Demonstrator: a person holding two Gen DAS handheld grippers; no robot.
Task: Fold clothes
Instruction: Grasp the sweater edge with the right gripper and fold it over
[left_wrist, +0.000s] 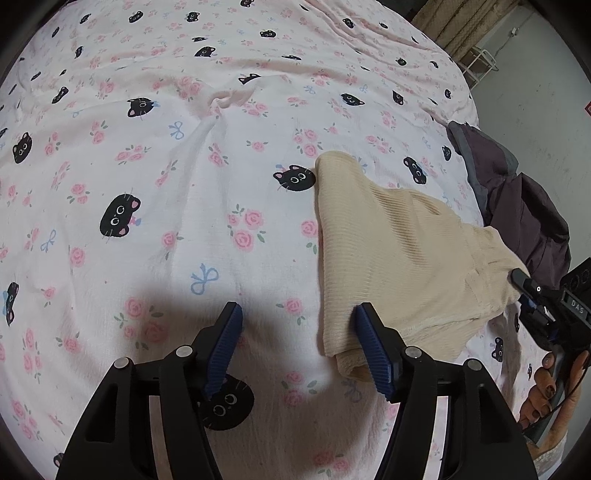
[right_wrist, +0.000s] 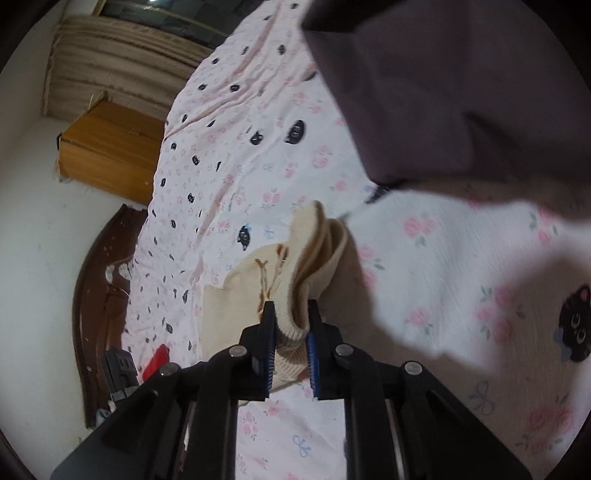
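Cream ribbed garment (left_wrist: 399, 258) (folded lengthwise) on cat-print sheet (left_wrist: 184, 166).

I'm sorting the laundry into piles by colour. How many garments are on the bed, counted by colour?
Cream ribbed garment: 1, pinched at its edge by the right gripper.
Dark purple garment: 1, lying at the edge of the bed; whether the bundle holds more than one piece cannot be told.
Total: 2 garments.
The left gripper is open and holds none.
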